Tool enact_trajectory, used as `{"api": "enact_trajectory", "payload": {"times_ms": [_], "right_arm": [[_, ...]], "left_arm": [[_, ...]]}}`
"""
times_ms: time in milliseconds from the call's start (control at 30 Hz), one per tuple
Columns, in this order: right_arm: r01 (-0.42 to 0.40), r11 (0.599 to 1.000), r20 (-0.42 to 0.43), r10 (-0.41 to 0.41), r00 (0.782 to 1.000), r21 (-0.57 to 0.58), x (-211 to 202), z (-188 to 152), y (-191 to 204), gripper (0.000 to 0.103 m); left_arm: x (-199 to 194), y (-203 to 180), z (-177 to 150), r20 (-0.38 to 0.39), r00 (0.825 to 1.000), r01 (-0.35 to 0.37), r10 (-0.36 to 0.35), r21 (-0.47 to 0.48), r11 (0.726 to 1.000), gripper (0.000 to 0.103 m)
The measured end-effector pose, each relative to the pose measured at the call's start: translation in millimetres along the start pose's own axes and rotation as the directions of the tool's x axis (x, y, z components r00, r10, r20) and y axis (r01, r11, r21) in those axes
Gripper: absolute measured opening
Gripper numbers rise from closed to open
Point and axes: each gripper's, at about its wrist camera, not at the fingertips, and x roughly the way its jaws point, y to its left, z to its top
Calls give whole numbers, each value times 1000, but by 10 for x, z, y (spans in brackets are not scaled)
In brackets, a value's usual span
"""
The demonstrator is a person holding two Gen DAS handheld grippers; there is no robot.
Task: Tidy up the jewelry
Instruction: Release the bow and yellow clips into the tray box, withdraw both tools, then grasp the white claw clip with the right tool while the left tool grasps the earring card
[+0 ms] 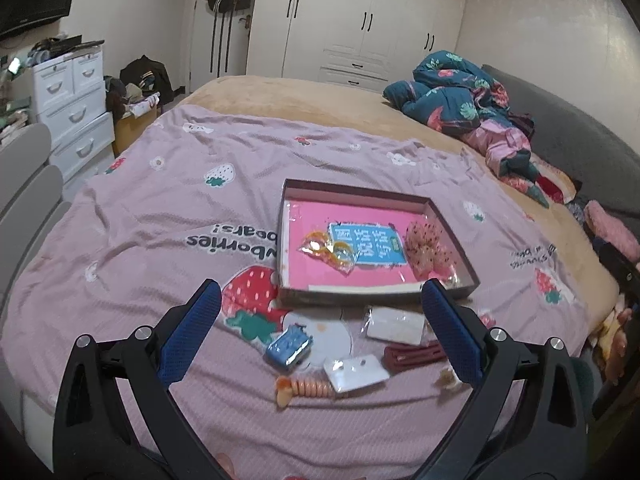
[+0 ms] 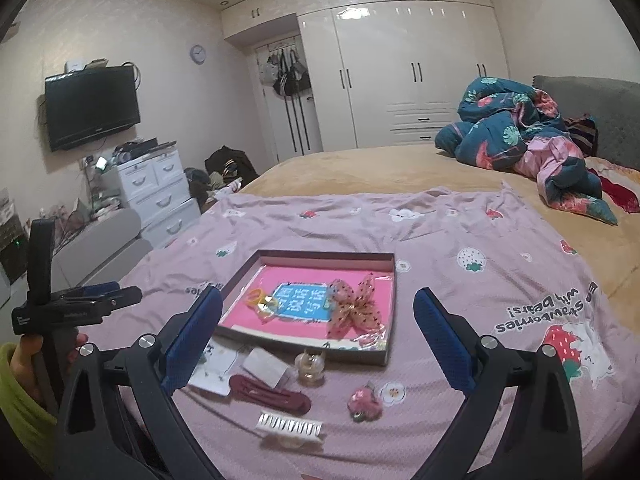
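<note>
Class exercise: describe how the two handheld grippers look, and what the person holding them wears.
Each gripper, left and right, has black plastic arms with round silver bolts and two fingers faced with textured blue pads. The left one's black grip shows small lettering. A yellow-green sleeve covers the person's left wrist.

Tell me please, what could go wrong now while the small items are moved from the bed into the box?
1. The bedspread is soft and wrinkled, so a claw may pinch fabric along with the flat maroon hair clip.
2. The small clear claw clip sits close to the box wall; a claw reaching there could nudge the box.
3. Both claws, left and right, are open over one crowded area and might collide.
</note>
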Motion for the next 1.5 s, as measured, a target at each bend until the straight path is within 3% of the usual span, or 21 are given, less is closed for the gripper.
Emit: {"api": "enact_trajectory", "payload": {"times_ms": [700,1233,1500], "right_arm": [[-18,1000,-174,16,985,-8,171,-616,175,96],[-23,1000,-336,16,942,-16,711,-1249,329,96],[-17,998,-400,36,916,52,1023,-1400,265,96]], "left_arm": [[32,-71,-468,-106,994,-14,19,49,999,93],[292,-120,-879,-226,974,-2,25,99,995,93],[522,-181,-919,-260,965,-7,42,133,991,93]]}}
